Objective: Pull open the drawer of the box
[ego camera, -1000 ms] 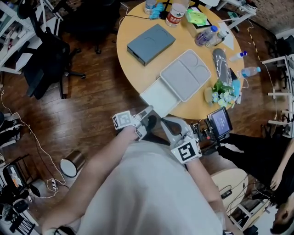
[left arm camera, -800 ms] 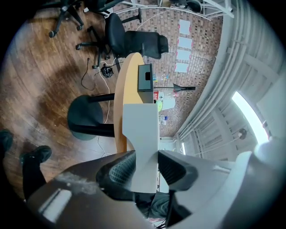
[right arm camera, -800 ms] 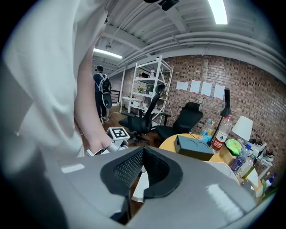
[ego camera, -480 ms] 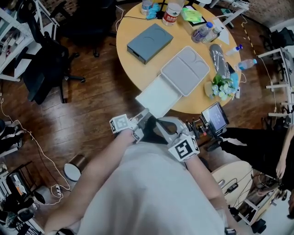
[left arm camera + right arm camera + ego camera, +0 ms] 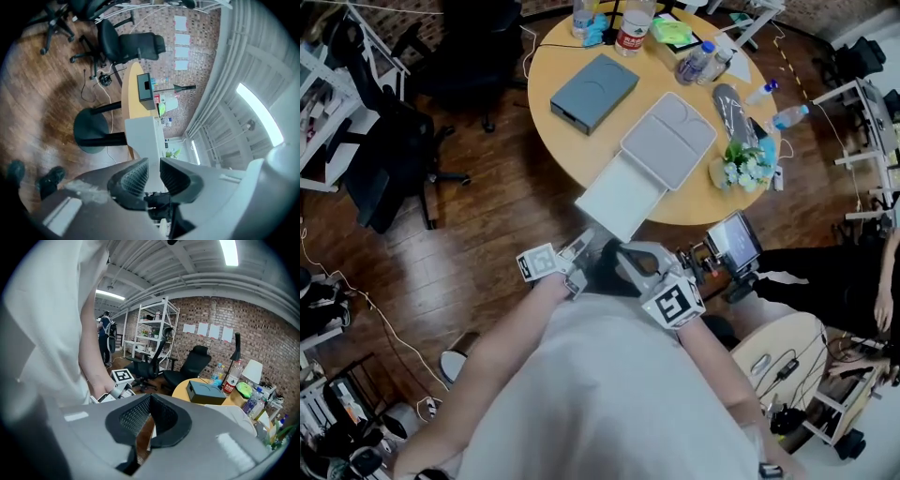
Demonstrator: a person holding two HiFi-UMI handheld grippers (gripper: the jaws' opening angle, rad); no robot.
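Out past the near edge of the round desk (image 5: pixel 546 70) is where the news is. The desk looks farther from the camera than a second ago, and both tools are drawn in close to the person's body. The pale grey box (image 5: pixel 668 141) sits on the desk near that edge, apparently in the same place. Its white drawer (image 5: pixel 619 197) stands well out of it, overhanging the floor, about as far out as a second ago.

The left claw (image 5: pixel 153 164) was right by the drawer's front a second ago and is now well apart from it. Its jaws are closing, a narrow gap is left, and nothing is between them; the drawer only shows beyond that gap. The right claw (image 5: pixel 150 398) has its tips together and grips nothing.

My read is that the pull is finished and this is the retreat.

As for the drawer, it's a shallow white tray, flat, plain-fronted and seemingly empty. It runs straight out in line with the box. The box's lid is smooth, with rounded corners and a moulded line across it.
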